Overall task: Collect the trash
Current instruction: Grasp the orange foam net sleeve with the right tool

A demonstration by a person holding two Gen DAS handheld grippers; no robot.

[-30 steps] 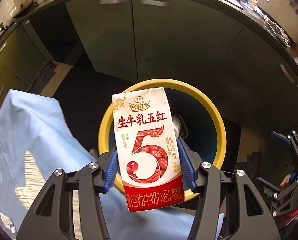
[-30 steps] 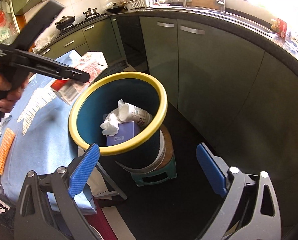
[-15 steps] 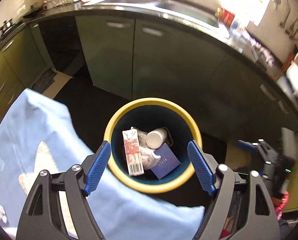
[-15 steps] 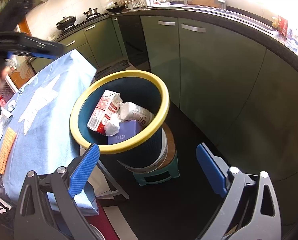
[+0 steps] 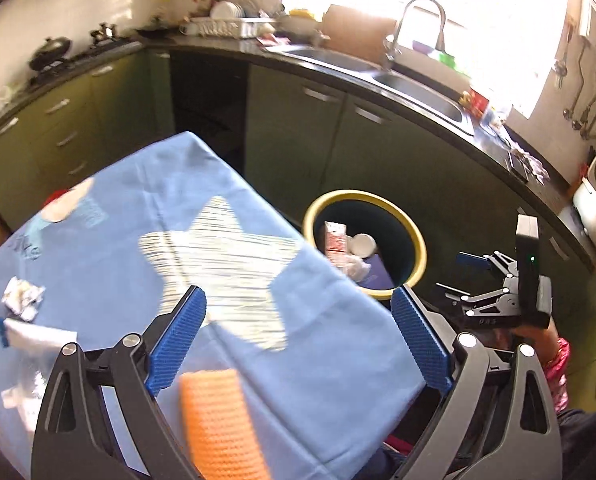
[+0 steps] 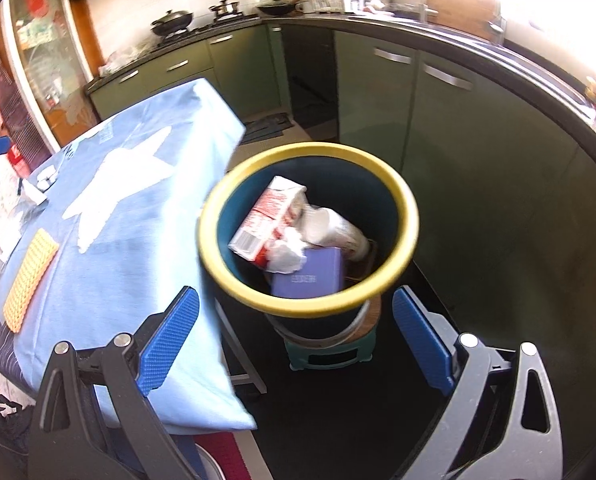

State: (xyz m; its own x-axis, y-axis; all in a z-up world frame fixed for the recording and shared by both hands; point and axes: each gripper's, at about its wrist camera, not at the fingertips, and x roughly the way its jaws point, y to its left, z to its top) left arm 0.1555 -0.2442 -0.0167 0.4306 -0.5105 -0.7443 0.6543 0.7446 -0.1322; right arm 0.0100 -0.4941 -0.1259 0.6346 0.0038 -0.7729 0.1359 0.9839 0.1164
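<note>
Dropped from our left gripper, whose jaws had just been opening and stood wide and empty, the milk carton lay in the bin; next, the crumpled wrapper looked light and soft, best pinched across its middle.

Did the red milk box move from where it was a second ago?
Yes. The milk box has left the left gripper, whose jaws have just been opening and are now empty. It now lies inside the yellow-rimmed bin, against its left wall.
</note>
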